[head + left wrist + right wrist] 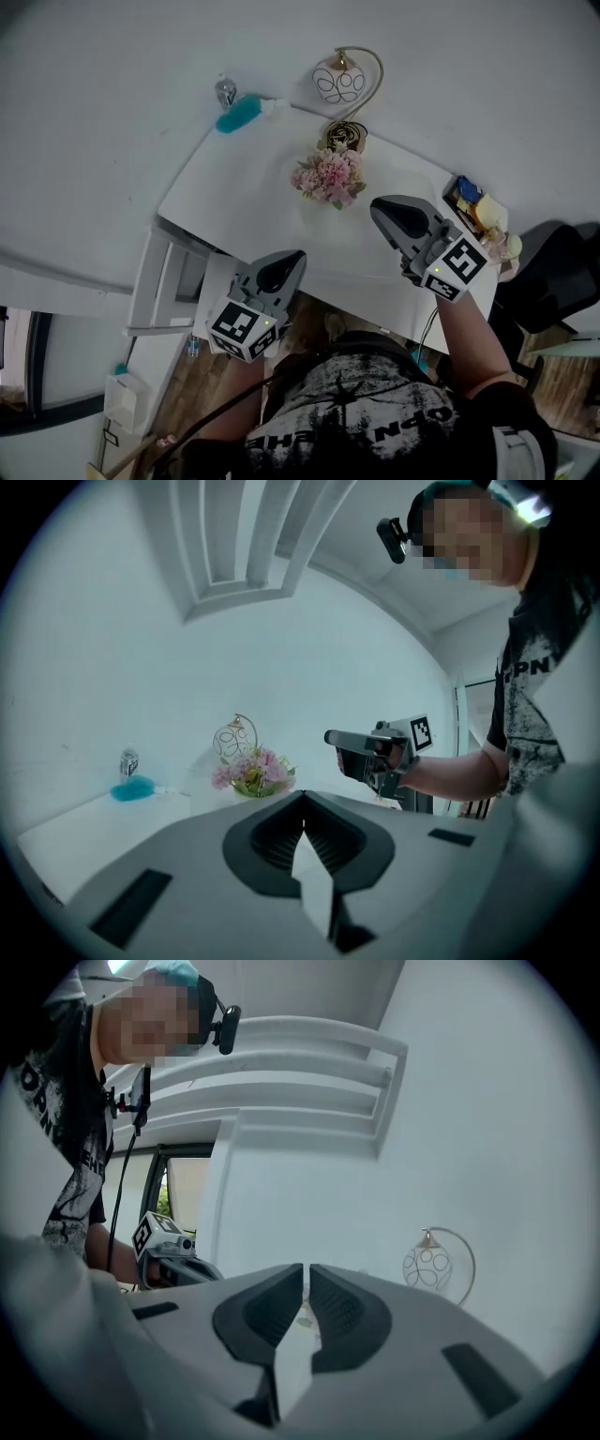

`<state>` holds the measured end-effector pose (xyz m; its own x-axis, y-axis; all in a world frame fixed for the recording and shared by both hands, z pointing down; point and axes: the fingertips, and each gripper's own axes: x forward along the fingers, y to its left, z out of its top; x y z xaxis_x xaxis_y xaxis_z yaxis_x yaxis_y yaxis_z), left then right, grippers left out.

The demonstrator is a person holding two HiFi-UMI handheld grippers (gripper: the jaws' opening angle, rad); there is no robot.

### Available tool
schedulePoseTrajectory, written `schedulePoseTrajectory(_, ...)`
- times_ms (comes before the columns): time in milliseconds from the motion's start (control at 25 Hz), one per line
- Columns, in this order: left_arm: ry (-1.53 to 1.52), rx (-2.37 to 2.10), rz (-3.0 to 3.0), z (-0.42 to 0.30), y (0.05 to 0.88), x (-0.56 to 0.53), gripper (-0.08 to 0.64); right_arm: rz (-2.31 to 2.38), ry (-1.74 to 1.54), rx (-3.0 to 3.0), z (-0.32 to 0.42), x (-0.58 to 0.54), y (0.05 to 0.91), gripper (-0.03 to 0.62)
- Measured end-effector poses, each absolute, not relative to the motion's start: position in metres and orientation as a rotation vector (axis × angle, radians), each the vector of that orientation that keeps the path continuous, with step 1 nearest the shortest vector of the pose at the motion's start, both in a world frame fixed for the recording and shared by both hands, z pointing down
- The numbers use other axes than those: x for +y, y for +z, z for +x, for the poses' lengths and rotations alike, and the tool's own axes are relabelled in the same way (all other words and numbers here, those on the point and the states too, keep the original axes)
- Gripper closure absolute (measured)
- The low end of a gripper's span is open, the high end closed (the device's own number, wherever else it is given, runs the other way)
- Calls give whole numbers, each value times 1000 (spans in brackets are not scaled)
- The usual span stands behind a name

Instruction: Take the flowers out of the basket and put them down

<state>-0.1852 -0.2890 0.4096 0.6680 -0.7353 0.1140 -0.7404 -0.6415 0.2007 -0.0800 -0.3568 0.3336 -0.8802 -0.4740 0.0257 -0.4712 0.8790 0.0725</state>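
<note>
Flowers (328, 176) are in neither tongs. The left tongs (286, 264) are closed with nothing between them, near the front edge of the bench (234, 197). The right tongs (380, 211) are likewise closed and empty, over the bench just right of the pink bunch. That bunch sits toward the far edge, at the foot of a wire hoop (381, 73) carrying a round ornament (337, 80). Whether a basket holds it cannot be told. A teal object (239, 114) lies at the far left corner.

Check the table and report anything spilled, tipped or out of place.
Nothing stands out. The flowers stand upright by the ornament, and the table shows no spill.
</note>
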Motion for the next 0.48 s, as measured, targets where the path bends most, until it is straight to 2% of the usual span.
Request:
schedulePoseTrajectory(200, 22, -1220, 2619, -193, 413, -290, 546, 757, -113, -2951, -79, -380, 358, 560)
schedulePoseTrajectory(480, -19, -1250, 2596, -206, 411, -294, 546, 730, 116, -2801, -76, -403, 426, 360)
